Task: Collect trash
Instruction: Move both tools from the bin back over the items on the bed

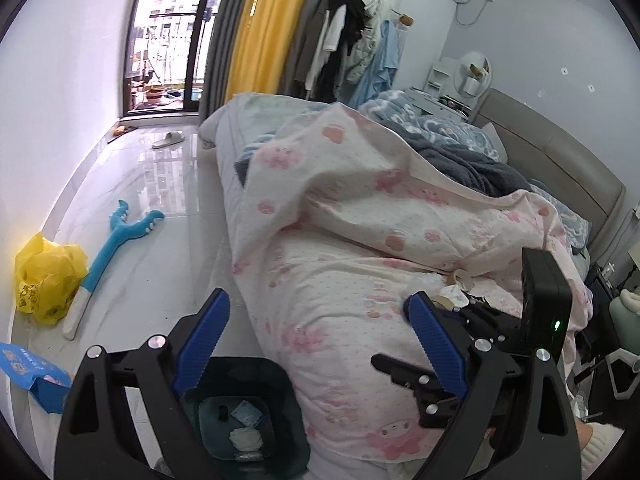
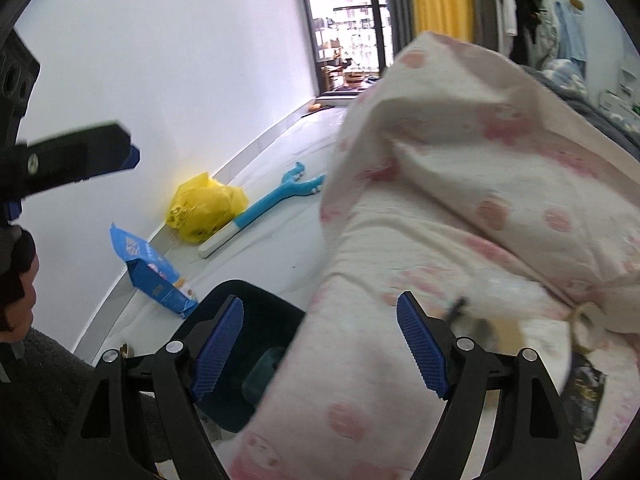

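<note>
We hold the left gripper (image 1: 316, 320) with its jaws spread wide and nothing between them, hanging over the edge of the bed where the pink-patterned quilt (image 1: 360, 216) spills down; directly below it on the floor stands the dark trash bin (image 1: 248, 412), with a white crumpled tissue (image 1: 245, 438) and a small pale blue packet (image 1: 249, 414) lying at its bottom; our right gripper (image 2: 320, 340) is likewise released, fingers apart and empty, over the same quilt edge with the bin just left of it; on the bed to the right of that gripper lie a roll of tape (image 2: 585, 318) and a dark wrapper (image 2: 584, 396), blurred; along the white wall on the floor we see a yellow plastic bag (image 1: 48, 276), a blue plush toy (image 1: 116, 248) beside it, and a blue paper bag (image 1: 32, 376) nearer to us, all apart from the bin; a slipper (image 1: 168, 140) lies far off by the balcony door
</note>
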`<state>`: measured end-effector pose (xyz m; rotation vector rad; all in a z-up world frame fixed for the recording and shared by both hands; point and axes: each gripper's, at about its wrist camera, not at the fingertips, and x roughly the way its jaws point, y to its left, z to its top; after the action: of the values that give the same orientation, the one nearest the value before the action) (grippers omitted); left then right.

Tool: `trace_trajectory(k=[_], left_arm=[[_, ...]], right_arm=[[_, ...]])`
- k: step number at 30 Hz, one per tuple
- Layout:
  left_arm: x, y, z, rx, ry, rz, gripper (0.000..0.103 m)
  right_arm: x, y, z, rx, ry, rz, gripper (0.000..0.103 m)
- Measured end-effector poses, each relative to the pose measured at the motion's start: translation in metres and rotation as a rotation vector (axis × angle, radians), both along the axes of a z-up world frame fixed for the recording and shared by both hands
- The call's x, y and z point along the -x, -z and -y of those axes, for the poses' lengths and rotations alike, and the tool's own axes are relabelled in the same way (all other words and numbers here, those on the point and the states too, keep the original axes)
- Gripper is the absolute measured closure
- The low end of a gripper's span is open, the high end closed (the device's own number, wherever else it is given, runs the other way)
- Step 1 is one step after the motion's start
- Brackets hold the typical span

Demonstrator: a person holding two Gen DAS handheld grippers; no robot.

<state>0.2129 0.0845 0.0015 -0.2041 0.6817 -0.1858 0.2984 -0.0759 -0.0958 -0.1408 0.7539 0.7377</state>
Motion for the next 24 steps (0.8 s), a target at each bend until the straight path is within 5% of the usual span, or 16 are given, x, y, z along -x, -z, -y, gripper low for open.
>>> trace_trajectory(k=[20,24], left_arm=[[-0.027,0.010,0.084,-0.043,0.120,-0.003,0.010],[-0.029,0.008,0.103,-0.105,0.157,0.024,0.010]], right_arm=[[-0.019,-0.004,0.107,-0.015,0.183,0.008,0.022],[-0.023,0.003,0.125,-0.005,0.203,-0.014,0.020]])
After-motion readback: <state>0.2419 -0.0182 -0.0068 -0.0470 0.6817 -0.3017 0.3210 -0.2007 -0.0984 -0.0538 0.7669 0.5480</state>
